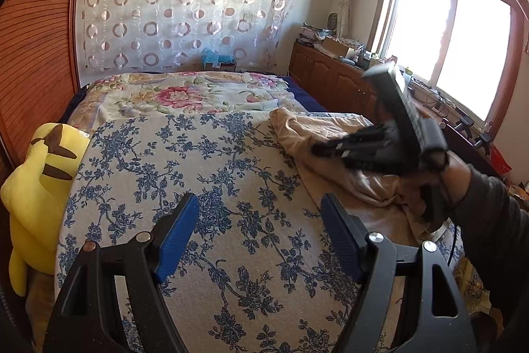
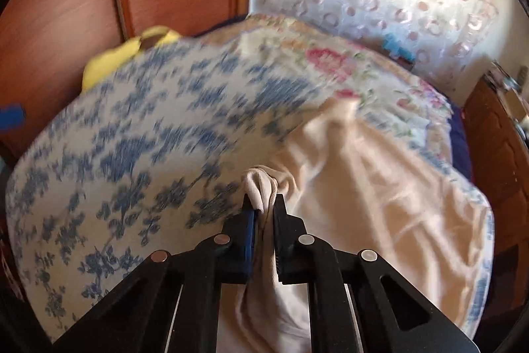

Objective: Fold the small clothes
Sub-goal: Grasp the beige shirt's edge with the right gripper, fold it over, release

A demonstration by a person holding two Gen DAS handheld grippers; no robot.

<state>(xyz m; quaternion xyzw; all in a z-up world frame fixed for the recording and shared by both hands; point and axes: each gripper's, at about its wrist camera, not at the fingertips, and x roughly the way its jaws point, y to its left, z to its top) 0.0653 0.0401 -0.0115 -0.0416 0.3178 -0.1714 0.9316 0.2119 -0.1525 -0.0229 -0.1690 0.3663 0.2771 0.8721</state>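
A crumpled beige garment lies on the right side of the bed, on the blue-flowered sheet. My left gripper hovers open over the bare sheet to the garment's left, with nothing between its blue pads. In the left wrist view my right gripper, held by a hand in a dark sleeve, sits low over the garment. In the right wrist view, which is blurred, my right gripper is shut on a bunched fold at the near left edge of the beige garment. The cloth runs down between the fingers.
A yellow plush toy leans at the bed's left edge against a wooden wardrobe. A pink-flowered blanket covers the far half of the bed. A cluttered wooden cabinet and a bright window stand to the right.
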